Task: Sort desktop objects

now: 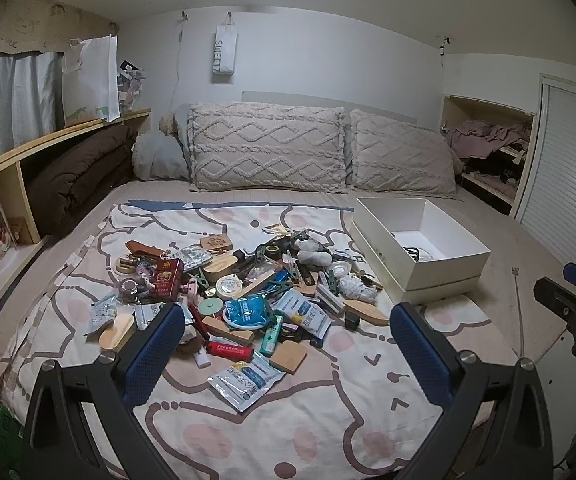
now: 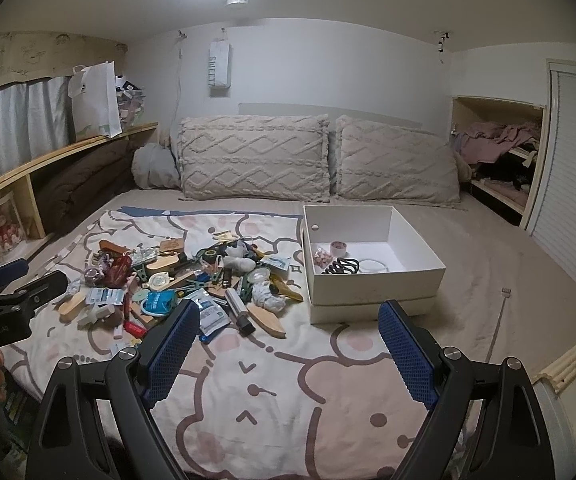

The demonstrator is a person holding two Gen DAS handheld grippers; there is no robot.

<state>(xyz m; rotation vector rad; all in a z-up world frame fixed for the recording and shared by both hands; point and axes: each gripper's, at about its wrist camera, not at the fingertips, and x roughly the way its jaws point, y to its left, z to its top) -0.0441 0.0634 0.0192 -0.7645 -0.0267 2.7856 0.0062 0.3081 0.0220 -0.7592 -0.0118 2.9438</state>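
A heap of small objects lies on a cartoon-print sheet on the bed: a red pack, a blue pouch, wooden blocks, clips, sachets. The same heap shows in the right wrist view. To its right stands a white box holding a black clip, a white ring and small pink things. My left gripper hovers open over the near edge of the heap, nothing between its blue pads. Open and empty too, my right gripper hangs near the box's front.
Two textured pillows lean against the headboard. A wooden shelf with a brown blanket runs along the left. An open closet with clothes is at the right. A cable tie lies on the mattress to the right of the box.
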